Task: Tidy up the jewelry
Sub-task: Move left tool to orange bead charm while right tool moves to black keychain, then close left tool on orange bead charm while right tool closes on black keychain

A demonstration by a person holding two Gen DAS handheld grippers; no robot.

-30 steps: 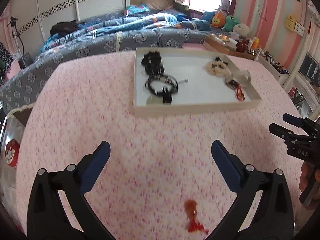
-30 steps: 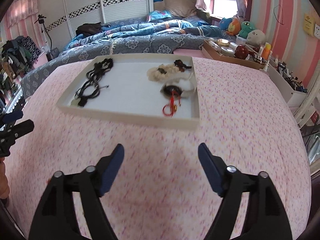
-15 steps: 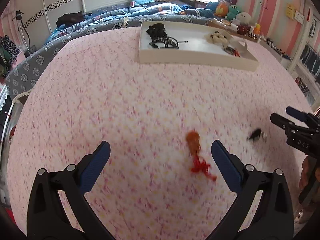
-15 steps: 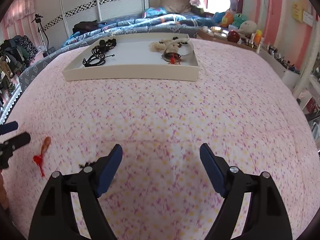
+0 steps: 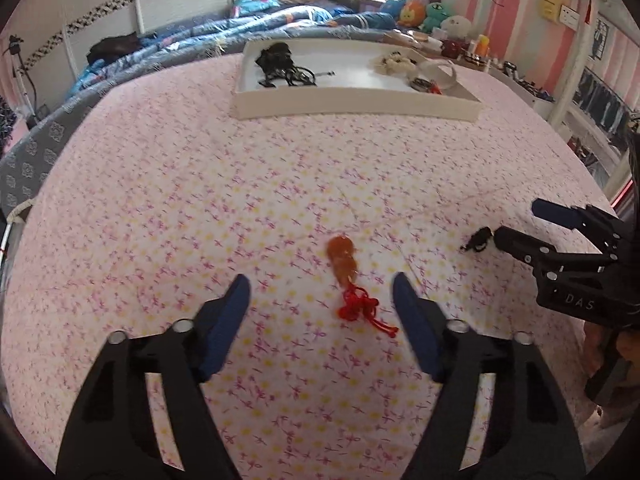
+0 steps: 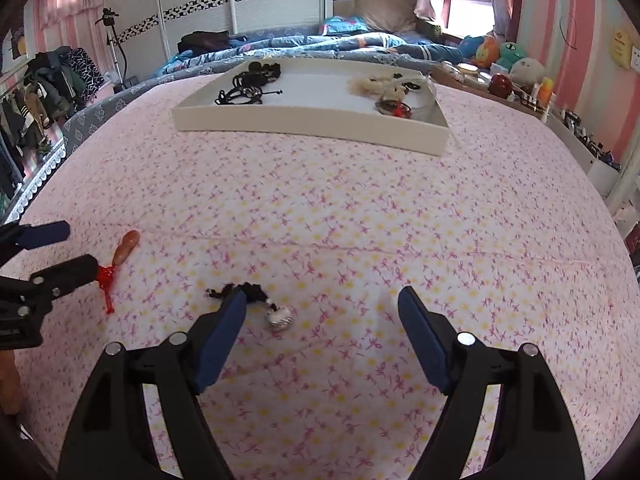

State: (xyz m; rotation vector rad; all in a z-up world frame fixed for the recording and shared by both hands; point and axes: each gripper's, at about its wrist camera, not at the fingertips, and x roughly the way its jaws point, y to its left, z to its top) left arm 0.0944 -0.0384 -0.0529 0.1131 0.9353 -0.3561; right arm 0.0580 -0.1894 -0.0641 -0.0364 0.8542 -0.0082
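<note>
Your left gripper [image 5: 320, 300] hung with fingers spread over the orange pendant [image 5: 342, 257] on the tabletop [image 5: 160, 200], well short of the tray [image 5: 352, 106]. It looked light, hard, probably slick; the red knotted cord [image 5: 360, 308] offered softer purchase. Your right gripper [image 6: 322, 316] was spread too, near the black-corded charm [image 6: 280, 316].

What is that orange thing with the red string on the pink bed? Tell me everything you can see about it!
The orange pendant is a small, smooth, glossy piece, like amber or polished stone, with a bumpy oblong shape. A knotted red cord with a short tail hangs off its nearer end. It lies flat on the pink flowered sheet, outside the white tray. It sits just ahead of the open left gripper, nearer its right-hand finger. Nothing grips it.
</note>
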